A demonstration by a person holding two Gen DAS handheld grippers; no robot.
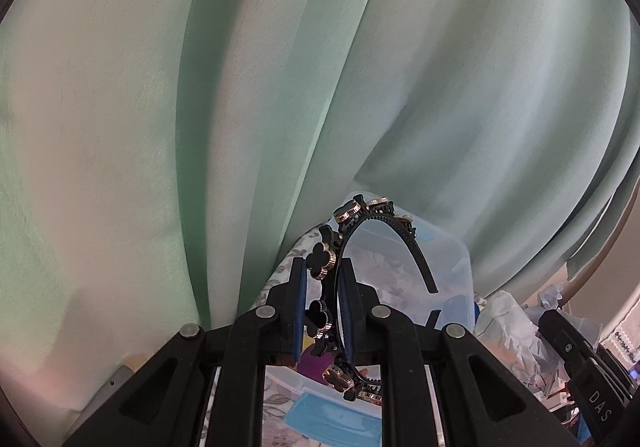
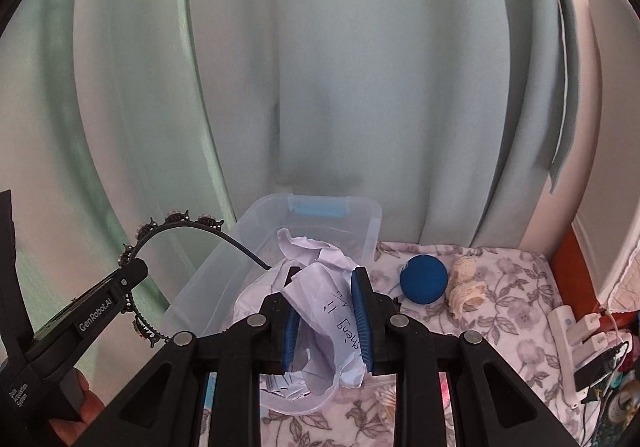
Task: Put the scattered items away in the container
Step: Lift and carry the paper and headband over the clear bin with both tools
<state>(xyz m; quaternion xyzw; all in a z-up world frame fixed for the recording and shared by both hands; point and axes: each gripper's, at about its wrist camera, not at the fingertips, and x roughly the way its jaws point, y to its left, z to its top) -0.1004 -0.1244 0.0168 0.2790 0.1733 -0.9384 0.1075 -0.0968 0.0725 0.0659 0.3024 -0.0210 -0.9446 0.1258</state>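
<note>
The right gripper (image 2: 326, 315) is clenched on a crumpled white sheet of paper with handwriting (image 2: 320, 299), its blue pads pressing the wad from both sides; the paper bulges above and below the jaws. The left gripper (image 1: 323, 311) is nearly closed, grasping a black plastic headband studded with black-and-gold clover ornaments (image 1: 384, 231) by one side of its arc, so the rest of the band curves up and away past the fingertips. In the right wrist view the band's free end hangs over the near left wall of the container.

Just behind both held items stands the clear plastic storage box with a pale blue handle clip (image 2: 320, 209), set on a bed surface covered in a grey floral blanket (image 2: 500, 311), close to its far edge. To the right of the box a dark blue ball (image 2: 423, 279) lies on the blanket, with a cream lace scrunchie (image 2: 466, 287) just beside it. A white power strip (image 2: 568, 351) lies along the right edge. Pale green curtains (image 2: 320, 67) hang behind everything.
</note>
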